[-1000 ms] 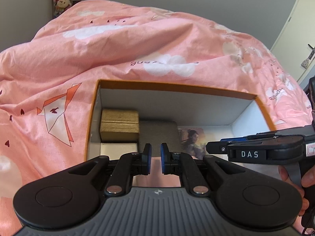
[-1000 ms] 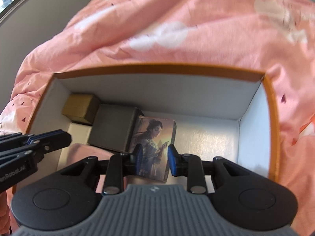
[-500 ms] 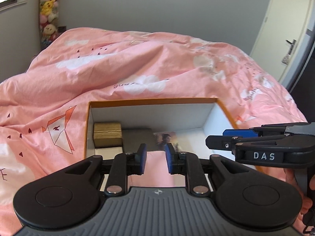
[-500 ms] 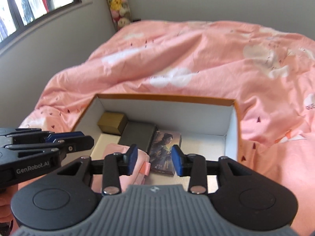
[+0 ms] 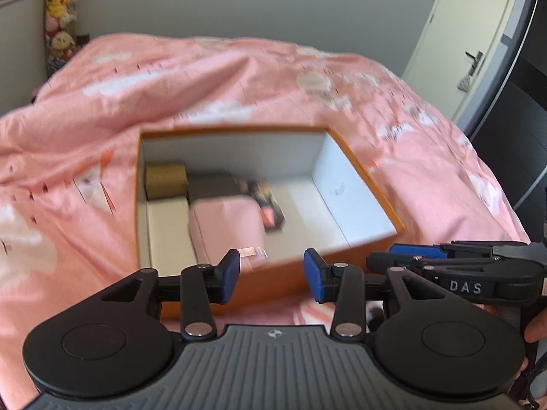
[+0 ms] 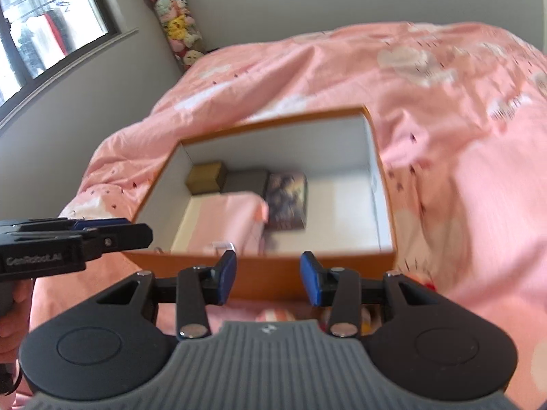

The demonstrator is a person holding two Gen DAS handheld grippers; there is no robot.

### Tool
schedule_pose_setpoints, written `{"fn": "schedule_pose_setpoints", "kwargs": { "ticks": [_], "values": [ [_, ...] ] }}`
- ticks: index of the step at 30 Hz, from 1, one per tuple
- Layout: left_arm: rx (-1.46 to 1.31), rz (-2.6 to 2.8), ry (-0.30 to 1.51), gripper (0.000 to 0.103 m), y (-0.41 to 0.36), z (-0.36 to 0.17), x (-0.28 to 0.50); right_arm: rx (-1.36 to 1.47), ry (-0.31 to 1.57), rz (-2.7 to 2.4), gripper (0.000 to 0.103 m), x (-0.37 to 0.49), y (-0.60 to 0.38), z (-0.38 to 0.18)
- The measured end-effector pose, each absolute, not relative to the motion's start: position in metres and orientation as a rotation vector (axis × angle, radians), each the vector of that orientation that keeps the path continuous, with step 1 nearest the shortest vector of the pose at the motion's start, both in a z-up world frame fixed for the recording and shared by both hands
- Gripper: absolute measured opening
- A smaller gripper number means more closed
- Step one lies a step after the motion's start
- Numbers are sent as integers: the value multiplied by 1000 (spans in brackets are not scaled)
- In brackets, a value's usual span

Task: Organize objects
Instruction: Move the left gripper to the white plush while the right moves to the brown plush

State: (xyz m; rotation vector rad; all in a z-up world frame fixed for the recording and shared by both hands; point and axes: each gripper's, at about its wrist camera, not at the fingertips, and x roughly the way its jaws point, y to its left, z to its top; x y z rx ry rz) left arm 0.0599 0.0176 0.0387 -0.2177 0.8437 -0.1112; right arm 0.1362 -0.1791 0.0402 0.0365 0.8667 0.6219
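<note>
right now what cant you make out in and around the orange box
- Picture card: motion blur smears the artwork in both wrist views.
- Pink pouch: near end and a small tag hidden behind the orange box front wall in both views.
- Items on the bedspread below the right gripper: covered by its fingers, unidentifiable.

Orange box: stiff cardboard, matt white lining. Pink bedcover: soft printed cloth, creased. Folded pink item in box: cloth, matt. Picture card: printed, slightly glossy. Small gold box: dull sheen. Gripper pads: blue, smooth, matt, rubber-like.
</note>
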Motion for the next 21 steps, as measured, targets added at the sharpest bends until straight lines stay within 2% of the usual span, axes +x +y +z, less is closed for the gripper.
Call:
{"fn": "schedule_pose_setpoints", "kwargs": {
  "ticks": [6, 11, 17, 21],
  "values": [
    [-320, -207, 968, 47, 5, 2, 55, 19, 947, 562, 44, 118, -193, 18],
    [-349, -236, 1019, 47, -10, -21, 57, -24, 999, 496, 26, 114, -200, 2],
    [-346, -269, 1022, 47, -27, -29, 60, -70, 998, 474, 21, 111, -202, -6],
    [-312, -290, 1035, 59, -42, -32, 62, -81, 996, 426, 22, 118, -209, -7]
  ]
}}
